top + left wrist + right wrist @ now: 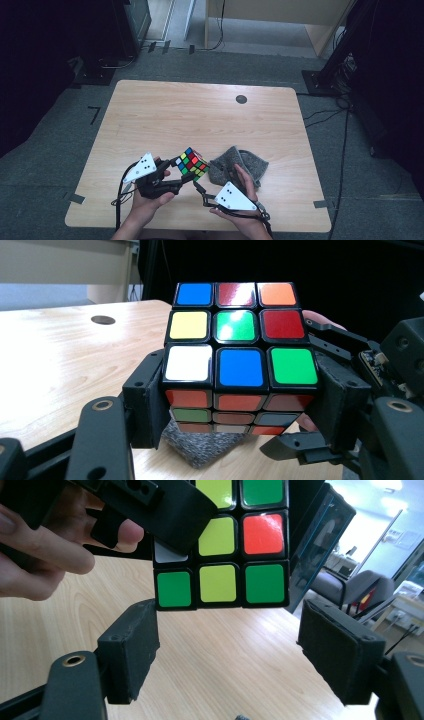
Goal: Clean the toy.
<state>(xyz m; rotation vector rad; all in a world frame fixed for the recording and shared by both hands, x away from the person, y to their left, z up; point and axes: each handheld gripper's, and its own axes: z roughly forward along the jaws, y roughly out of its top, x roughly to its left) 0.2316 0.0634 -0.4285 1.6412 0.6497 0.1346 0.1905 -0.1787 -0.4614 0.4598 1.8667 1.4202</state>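
My left gripper (239,405) clamps the multicoloured puzzle cube (239,347) above the table, while my right gripper (230,665) gapes just below it, holding nothing.

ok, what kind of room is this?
Probably a lab or office recording space: a bare wooden table on grey carpet, cables and black stand bases around it, and an office chair by bright windows.

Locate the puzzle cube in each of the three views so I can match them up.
High view: the puzzle cube sits low and centre, clamped by the left gripper.
Left gripper view: the cube is central, gripped between the two jaws.
Right gripper view: the cube is at top centre, above the open right gripper.
Shared landmark: the wooden table.
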